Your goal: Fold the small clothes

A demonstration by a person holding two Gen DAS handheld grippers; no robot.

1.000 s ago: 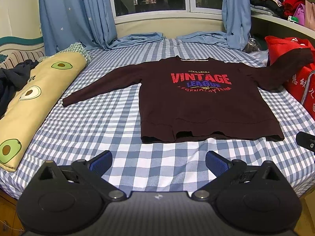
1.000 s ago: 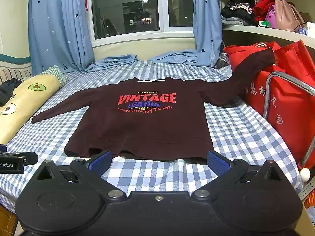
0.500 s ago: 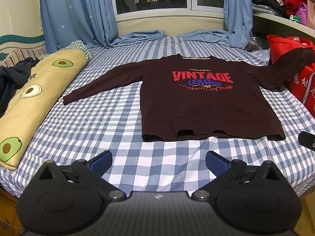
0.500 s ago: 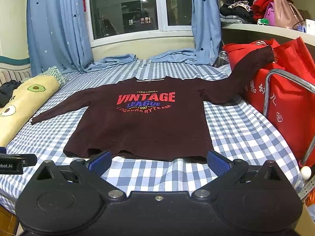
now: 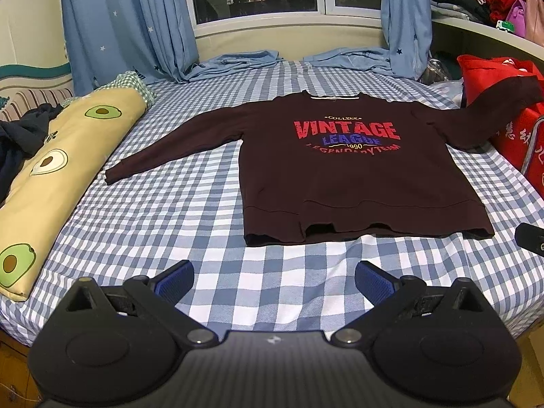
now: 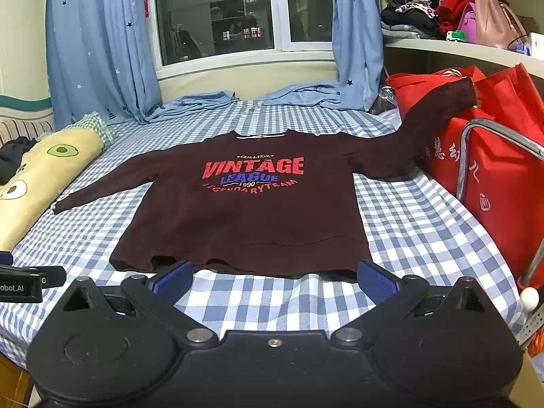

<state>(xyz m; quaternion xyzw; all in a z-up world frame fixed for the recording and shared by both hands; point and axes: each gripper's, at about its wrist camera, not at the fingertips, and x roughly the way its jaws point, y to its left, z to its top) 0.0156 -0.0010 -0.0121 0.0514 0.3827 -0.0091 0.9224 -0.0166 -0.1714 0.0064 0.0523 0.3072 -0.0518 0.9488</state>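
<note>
A dark maroon sweatshirt point(image 5: 346, 183) with a red "VINTAGE LEAGUE" print lies flat, front up, on the blue-and-white checked bed point(image 5: 163, 217). It also shows in the right wrist view point(image 6: 244, 217). Its left sleeve point(image 5: 170, 149) stretches out over the sheet. Its right sleeve point(image 6: 431, 115) drapes up over a red bag point(image 6: 499, 176). My left gripper point(image 5: 273, 277) is open and empty, short of the hem. My right gripper point(image 6: 272, 277) is open and empty, just short of the hem.
A long yellow avocado-print pillow point(image 5: 51, 176) lies along the bed's left side with dark clothes point(image 5: 17, 142) beside it. Blue curtains point(image 5: 129, 23) and a window stand at the back. A metal rail point(image 6: 489, 142) stands by the red bags. A shelf point(image 6: 459, 51) holds clothes and bags.
Both grippers have shifted slightly, with the sweatshirt sitting a little lower in the views. The sweatshirt has not moved and both grippers stay open.
</note>
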